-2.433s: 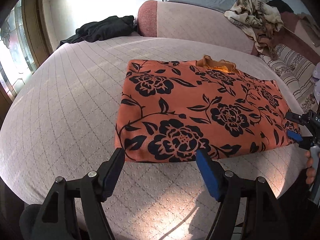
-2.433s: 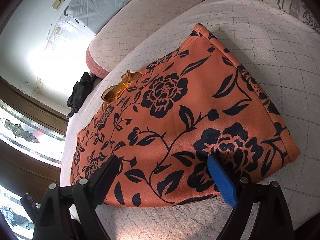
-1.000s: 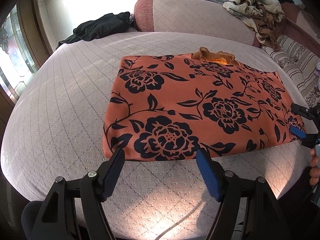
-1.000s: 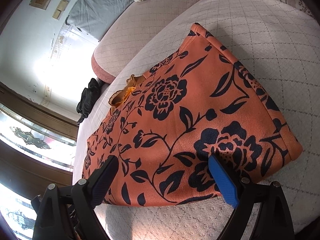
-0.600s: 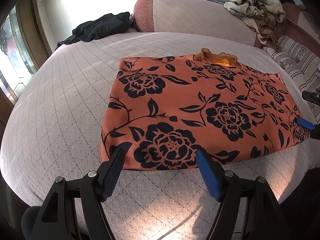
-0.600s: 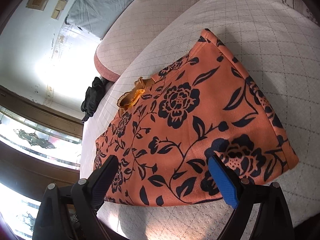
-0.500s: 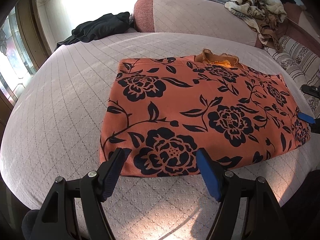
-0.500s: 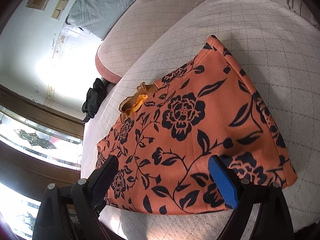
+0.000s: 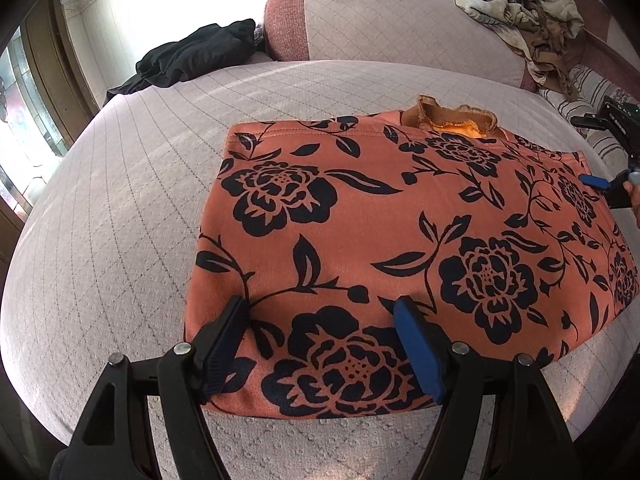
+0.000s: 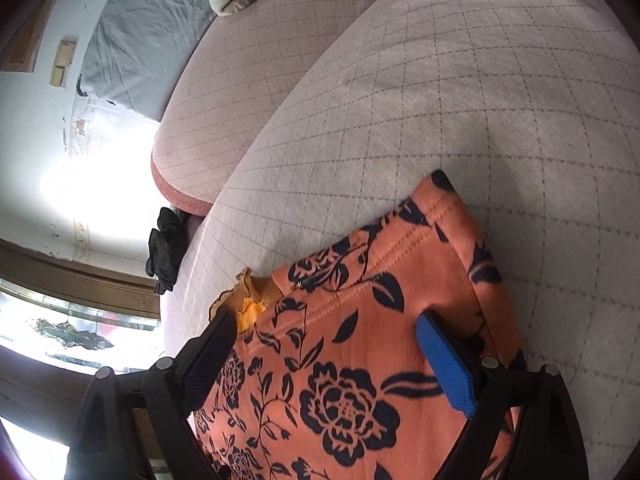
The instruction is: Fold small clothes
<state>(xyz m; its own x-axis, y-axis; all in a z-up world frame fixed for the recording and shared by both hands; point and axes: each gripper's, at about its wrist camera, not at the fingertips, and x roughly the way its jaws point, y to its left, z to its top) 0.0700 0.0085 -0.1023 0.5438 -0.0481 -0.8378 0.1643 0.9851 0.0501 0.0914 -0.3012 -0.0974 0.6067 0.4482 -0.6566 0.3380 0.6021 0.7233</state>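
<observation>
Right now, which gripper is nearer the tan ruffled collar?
Right. The right gripper has one finger beside the tan ruffled collar; the left gripper is at the garment's opposite edge.

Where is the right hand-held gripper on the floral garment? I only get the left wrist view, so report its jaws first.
Observer: The right hand-held gripper has its jaws wide open over the floral garment; nothing is pinched.
Operator: Give me its finger positions.
Observer: The tip of its black finger sits beside the ruffled yellow-brown collar; the blue finger is above the fabric near the garment's side edge.
Operator: Tell me what lies between them.
Observer: A stitched seam runs diagonally across the fabric in the gap.
</observation>
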